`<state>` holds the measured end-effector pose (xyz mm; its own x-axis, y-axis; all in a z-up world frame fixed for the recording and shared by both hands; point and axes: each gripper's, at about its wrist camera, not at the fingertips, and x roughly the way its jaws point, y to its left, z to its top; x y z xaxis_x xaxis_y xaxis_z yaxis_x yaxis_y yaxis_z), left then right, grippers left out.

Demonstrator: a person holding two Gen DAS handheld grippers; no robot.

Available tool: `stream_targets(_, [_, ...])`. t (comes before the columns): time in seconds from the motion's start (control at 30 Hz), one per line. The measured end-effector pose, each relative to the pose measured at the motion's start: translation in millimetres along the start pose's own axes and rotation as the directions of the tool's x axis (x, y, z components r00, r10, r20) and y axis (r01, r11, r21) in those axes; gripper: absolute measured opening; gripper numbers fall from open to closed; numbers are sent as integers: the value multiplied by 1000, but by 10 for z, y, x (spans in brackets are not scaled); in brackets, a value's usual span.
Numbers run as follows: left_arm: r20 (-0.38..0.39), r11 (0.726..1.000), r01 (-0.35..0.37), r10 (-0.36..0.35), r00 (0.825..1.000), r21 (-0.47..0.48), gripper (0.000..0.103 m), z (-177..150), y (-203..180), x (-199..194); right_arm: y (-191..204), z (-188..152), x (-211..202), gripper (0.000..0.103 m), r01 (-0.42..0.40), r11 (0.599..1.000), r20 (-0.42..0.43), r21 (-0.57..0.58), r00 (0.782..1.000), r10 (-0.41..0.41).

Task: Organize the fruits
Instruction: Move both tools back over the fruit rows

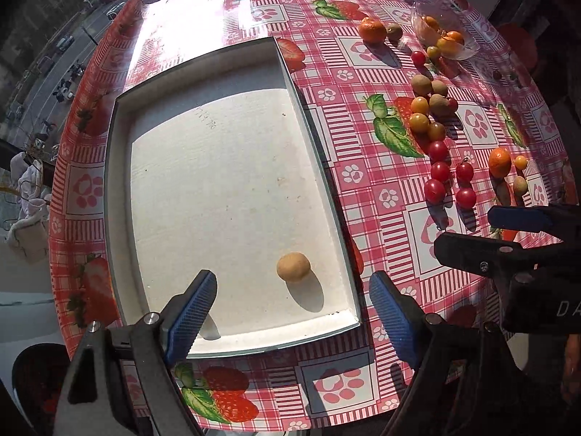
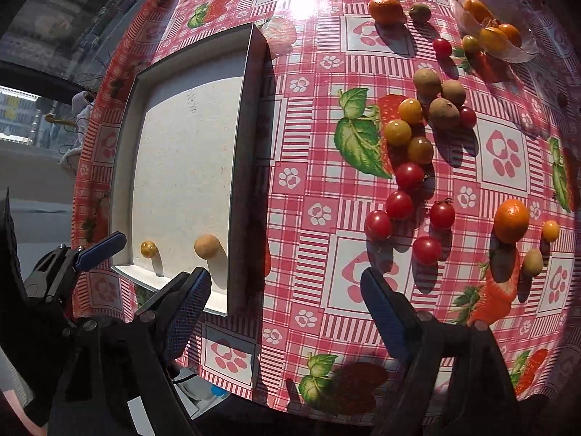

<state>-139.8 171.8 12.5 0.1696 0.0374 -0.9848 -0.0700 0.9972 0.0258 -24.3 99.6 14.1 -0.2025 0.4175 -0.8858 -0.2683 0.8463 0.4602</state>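
Note:
A shallow white tray (image 1: 203, 196) lies on the table's left side; it also shows in the right wrist view (image 2: 189, 167). A tan longan (image 1: 293, 267) lies in its near right corner. The right wrist view shows that longan (image 2: 207, 246) and a yellow cherry tomato (image 2: 148, 249) in the tray. My left gripper (image 1: 290, 309) is open and empty above the tray's near edge. My right gripper (image 2: 285, 305) is open and empty over the tablecloth, right of the tray. Red cherry tomatoes (image 2: 399, 204), yellow tomatoes (image 2: 397, 132), longans (image 2: 443, 113) and a mandarin (image 2: 511, 221) lie loose at the right.
The round table has a red checked strawberry cloth (image 2: 308, 167). A clear plastic container (image 2: 490, 32) with orange fruit sits far right, with another mandarin (image 2: 385, 9) beside it. The right gripper shows in the left wrist view (image 1: 508, 239). The table edge runs close on the left.

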Motion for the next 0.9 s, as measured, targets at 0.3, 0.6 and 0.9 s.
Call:
stream_targets(0.3, [-33, 992, 65, -62, 998, 105, 87, 257, -573, 157, -1223, -538, -94, 87, 108, 955, -50, 275, 994, -98])
stream_targets(0.6, [-98, 996, 46, -38, 994, 77, 87, 427, -823, 612, -1874, -666, -95, 87, 140, 911, -57, 388, 990, -128])
stream_targets(0.9, [-103, 998, 29, -23, 994, 62, 87, 561, -924, 811, -2182, -312, -43, 87, 187, 920, -26, 345, 982, -189])
